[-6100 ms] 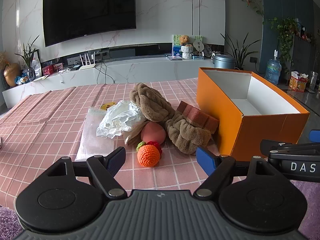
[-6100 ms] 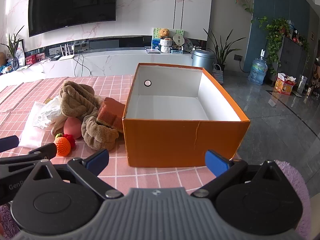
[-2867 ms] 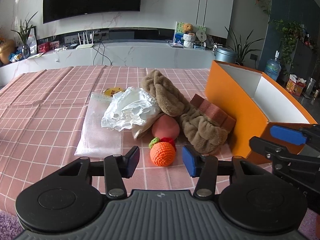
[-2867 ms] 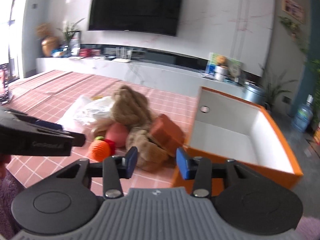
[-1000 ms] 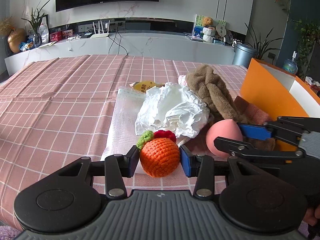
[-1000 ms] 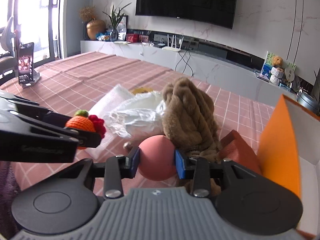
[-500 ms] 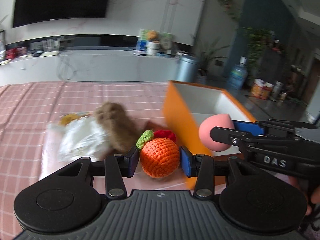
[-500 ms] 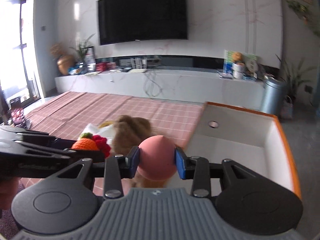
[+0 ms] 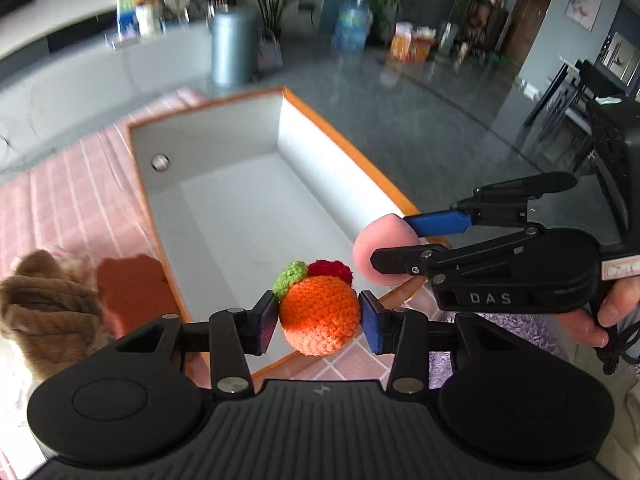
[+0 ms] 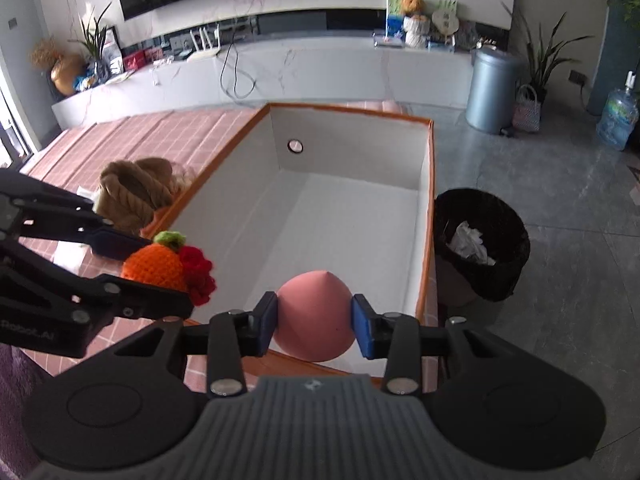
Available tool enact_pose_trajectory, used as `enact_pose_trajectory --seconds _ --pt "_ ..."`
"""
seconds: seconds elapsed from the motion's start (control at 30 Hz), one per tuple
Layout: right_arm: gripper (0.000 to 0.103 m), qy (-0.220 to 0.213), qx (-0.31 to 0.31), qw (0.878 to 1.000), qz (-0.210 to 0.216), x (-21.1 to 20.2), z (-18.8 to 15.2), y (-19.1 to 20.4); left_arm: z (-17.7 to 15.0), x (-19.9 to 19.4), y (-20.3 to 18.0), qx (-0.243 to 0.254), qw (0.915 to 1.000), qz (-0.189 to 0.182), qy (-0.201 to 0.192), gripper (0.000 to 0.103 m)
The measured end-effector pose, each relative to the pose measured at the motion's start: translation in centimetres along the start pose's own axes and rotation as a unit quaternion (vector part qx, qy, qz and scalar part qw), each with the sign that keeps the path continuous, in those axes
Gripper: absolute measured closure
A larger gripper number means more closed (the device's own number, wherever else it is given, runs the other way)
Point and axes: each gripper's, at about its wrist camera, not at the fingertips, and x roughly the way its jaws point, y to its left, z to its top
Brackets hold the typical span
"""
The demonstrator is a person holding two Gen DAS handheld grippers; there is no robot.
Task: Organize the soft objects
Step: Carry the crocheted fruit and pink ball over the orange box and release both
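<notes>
My left gripper [image 9: 319,316] is shut on a crocheted orange ball [image 9: 316,324] with a green and red tuft, held above the near rim of the orange box [image 9: 304,136], whose white inside holds nothing. My right gripper [image 10: 314,322] is shut on a pink egg-shaped sponge [image 10: 314,312], also over the box's [image 10: 348,140] near end. Each gripper shows in the other's view: the right gripper [image 9: 390,240] holds the pink sponge [image 9: 372,252] to the right of the orange ball, and the left gripper [image 10: 160,270] carries the orange ball [image 10: 154,262] at the left.
A brown plush braid [image 10: 136,188] and a rust-coloured sponge block [image 9: 132,284] lie on the pink checked tablecloth [image 9: 60,200] left of the box. On the floor to the box's right stands a black waste bin [image 10: 480,240]. A hand [image 9: 592,316] holds the right gripper.
Both grippers have swung right from the pile and risen, each carrying its object. They now look down into the box instead of across the table.
</notes>
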Motion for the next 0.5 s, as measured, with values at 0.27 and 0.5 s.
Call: enact_pose_trajectory --seconds 0.27,0.5 --pt "0.061 0.059 -0.062 0.996 0.004 3.4 0.8 0.4 1.9 5.3 0.8 0.019 0.9954 0.005 0.093 0.053" --pt "0.056 0.083 -0.058 0.995 0.001 4.0 1.0 -0.1 2.1 6.9 2.3 -0.005 0.9909 0.005 0.135 0.039"
